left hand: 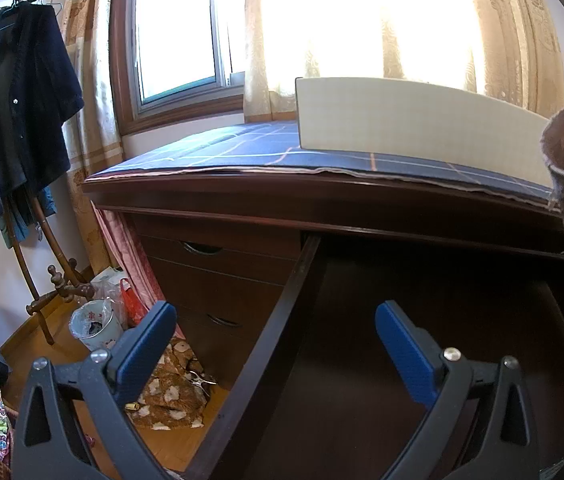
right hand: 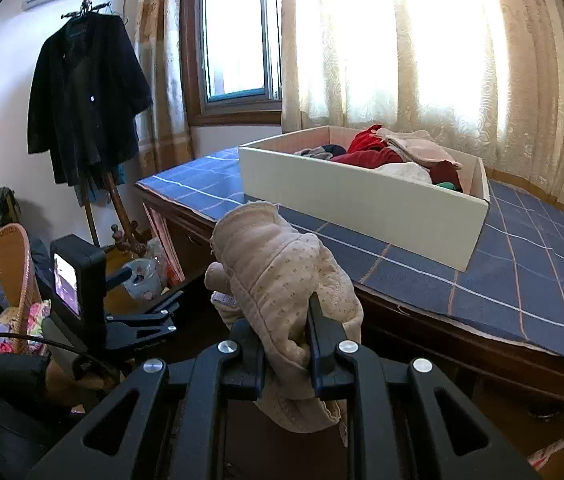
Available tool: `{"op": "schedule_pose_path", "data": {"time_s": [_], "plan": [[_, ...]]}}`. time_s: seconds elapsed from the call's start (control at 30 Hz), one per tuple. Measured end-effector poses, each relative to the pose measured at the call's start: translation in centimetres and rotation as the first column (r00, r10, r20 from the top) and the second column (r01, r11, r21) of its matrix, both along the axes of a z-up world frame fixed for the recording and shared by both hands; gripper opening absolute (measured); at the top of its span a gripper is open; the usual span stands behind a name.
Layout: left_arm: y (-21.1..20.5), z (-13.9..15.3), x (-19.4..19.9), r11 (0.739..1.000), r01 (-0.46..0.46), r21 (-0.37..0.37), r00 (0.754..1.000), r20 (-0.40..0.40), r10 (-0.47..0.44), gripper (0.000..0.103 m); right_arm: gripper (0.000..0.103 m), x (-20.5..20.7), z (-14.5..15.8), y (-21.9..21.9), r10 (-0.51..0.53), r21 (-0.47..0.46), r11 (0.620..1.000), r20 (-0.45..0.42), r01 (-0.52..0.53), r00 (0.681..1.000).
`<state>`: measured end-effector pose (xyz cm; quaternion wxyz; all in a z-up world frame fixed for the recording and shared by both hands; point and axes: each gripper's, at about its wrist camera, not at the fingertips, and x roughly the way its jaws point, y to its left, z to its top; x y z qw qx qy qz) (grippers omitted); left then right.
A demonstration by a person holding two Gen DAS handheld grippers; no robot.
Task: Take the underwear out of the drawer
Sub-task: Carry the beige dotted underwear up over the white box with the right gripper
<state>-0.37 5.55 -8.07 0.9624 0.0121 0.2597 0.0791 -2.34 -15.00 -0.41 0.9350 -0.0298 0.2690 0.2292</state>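
**Lifting the underwear clear of the drawer**

Hanging wide apart and empty, the left tongs (left hand: pixel 275 344) hover over the open drawer (left hand: pixel 422 340), whose dark inside shows nothing more. Further right, the right tongs (right hand: pixel 288 336) are nearly closed on a bunched beige underwear (right hand: pixel 277 280), pinched low with its bulk standing up and forward of the pads. The white box (right hand: pixel 362 200) of clothes sits on the surface (right hand: pixel 522 280), ahead and to the right, so the right hand is nearer. No legible writing or brand appears anywhere.
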Motion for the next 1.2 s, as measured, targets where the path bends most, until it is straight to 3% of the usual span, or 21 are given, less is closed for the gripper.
{"op": "schedule_pose_path", "data": {"time_s": [0.47,1.2], "plan": [[0.0,0.0,0.1,1.0,0.004,0.003,1.0,0.003,-0.004,0.102,0.018,-1.0,2.2,0.9,0.007,0.051,0.999,0.067,-0.01,0.998],[0.2,0.0,0.1,1.0,0.014,0.002,1.0,0.0,-0.014,0.102,0.018,0.7,5.8,2.7,-0.011,0.122,0.992,0.2,-0.014,0.98]]}}
